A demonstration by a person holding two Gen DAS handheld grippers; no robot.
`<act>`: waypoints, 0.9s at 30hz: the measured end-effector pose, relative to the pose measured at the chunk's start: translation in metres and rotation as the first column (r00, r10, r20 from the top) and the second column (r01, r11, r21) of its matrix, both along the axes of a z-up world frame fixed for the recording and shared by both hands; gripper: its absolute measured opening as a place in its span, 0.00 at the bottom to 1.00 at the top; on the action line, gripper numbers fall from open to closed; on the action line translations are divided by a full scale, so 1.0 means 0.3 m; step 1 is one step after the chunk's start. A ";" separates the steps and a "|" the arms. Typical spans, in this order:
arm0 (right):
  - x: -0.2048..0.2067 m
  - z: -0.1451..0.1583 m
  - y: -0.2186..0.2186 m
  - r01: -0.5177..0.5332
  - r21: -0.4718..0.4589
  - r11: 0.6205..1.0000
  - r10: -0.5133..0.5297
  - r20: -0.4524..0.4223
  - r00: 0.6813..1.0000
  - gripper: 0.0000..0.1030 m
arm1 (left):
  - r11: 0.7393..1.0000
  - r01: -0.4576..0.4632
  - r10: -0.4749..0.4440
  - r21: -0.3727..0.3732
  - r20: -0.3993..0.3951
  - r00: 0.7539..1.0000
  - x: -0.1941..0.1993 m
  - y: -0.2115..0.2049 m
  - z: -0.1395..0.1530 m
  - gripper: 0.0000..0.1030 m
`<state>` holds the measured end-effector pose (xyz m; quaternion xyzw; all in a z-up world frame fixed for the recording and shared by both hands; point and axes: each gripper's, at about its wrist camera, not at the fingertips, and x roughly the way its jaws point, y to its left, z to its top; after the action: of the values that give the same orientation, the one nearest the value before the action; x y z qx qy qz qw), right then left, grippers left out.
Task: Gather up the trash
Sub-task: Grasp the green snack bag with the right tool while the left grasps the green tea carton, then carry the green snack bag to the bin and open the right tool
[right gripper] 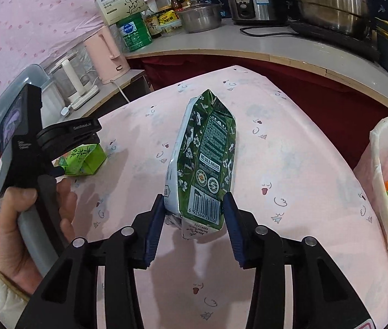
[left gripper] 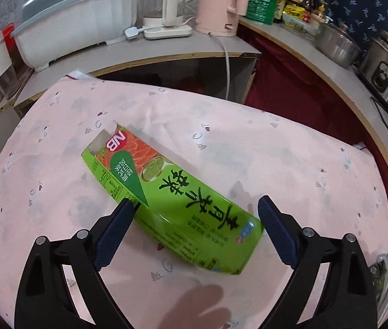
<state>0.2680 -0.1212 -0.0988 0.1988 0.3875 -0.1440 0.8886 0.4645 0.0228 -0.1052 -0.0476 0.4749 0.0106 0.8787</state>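
My right gripper [right gripper: 194, 213] clamps the dark green carton [right gripper: 205, 159] at its barcode end; it looks light, crushable. My left gripper [left gripper: 196, 219] stands wide around the lime-green box [left gripper: 166, 192] mid-tabletop; I'd pinch its long sides gently.

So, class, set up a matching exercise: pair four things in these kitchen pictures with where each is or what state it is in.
Things:
1. bright green box
2. dark green carton
3. pink kettle
4. bin with white liner

Places or states:
A. at the table's right edge, scraps inside
B. lying flat on the pink tablecloth between open jaws
C. standing on the grey counter
D. crushed, gripped at its barcode end

Pairs: 1-B, 2-D, 3-C, 4-A
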 end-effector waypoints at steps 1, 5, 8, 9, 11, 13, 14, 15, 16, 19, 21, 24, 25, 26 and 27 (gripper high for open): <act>-0.001 0.000 -0.001 -0.003 0.001 1.000 0.003 0.000 1.000 0.40 | 1.000 -0.014 0.014 0.023 -0.014 1.000 0.006 0.001 -0.012 0.84; -0.007 0.002 -0.014 -0.008 0.020 1.000 0.008 -0.001 1.000 0.39 | 0.997 0.013 -0.010 0.073 -0.036 0.999 -0.026 0.008 -0.041 0.78; -0.020 0.007 -0.010 -0.018 0.025 1.000 0.018 0.000 1.000 0.38 | 0.997 0.040 -0.037 0.069 -0.034 0.999 -0.077 0.031 -0.038 0.68; -0.025 0.008 -0.006 -0.023 0.024 0.999 0.023 0.000 1.000 0.38 | 0.997 0.046 -0.044 0.068 -0.036 0.998 -0.088 0.034 -0.035 0.61; -0.040 0.010 0.003 -0.028 0.021 0.999 0.028 0.001 1.000 0.36 | 0.996 0.065 -0.063 0.056 -0.045 0.997 -0.126 0.057 -0.029 0.50; -0.063 0.014 0.009 -0.036 0.021 0.999 0.036 0.000 0.999 0.35 | 0.996 0.088 -0.086 0.032 -0.055 0.995 -0.169 0.079 -0.023 0.49; -0.075 0.016 0.012 -0.039 0.018 0.999 0.039 0.000 0.999 0.34 | 0.995 0.095 -0.093 0.025 -0.057 0.994 -0.195 0.088 -0.021 0.49; -0.091 0.017 0.013 -0.044 0.017 0.999 0.044 -0.001 0.999 0.34 | 0.995 0.102 -0.100 0.021 -0.059 0.993 -0.225 0.100 -0.020 0.49; -0.104 0.018 0.013 -0.047 0.023 0.999 0.047 0.000 0.999 0.34 | 0.994 0.111 -0.110 0.018 -0.059 0.992 -0.258 0.112 -0.019 0.49; -0.157 0.022 0.008 -0.052 0.055 0.997 0.052 0.001 0.999 0.34 | 0.990 0.141 -0.139 0.020 -0.060 0.988 -0.358 0.133 -0.015 0.48; -0.196 0.027 0.010 -0.054 0.061 0.997 0.054 0.000 0.999 0.33 | 0.985 0.168 -0.166 0.038 -0.060 0.984 -0.442 0.138 -0.017 0.48; -0.255 0.030 0.011 -0.062 0.074 0.995 0.062 -0.008 0.998 0.33 | 0.976 0.211 -0.207 0.060 -0.059 0.976 -0.570 0.142 -0.017 0.48; -0.278 0.030 0.013 -0.064 0.079 0.995 0.065 -0.011 0.998 0.33 | 0.972 0.229 -0.225 0.061 -0.063 0.972 -0.615 0.140 -0.016 0.49; -0.297 0.028 0.015 -0.067 0.080 0.995 0.068 -0.012 0.998 0.33 | 0.968 0.243 -0.239 0.058 -0.069 0.969 -0.648 0.141 -0.013 0.49; -0.320 0.028 0.019 -0.072 0.080 0.994 0.073 -0.016 0.997 0.33 | 0.965 0.258 -0.254 0.053 -0.074 0.964 -0.681 0.140 -0.008 0.49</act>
<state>0.1719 -0.1156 -0.0905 0.2185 0.4084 -0.0980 0.8808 0.2600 0.0647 -0.1077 0.0420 0.5054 -0.0865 0.8575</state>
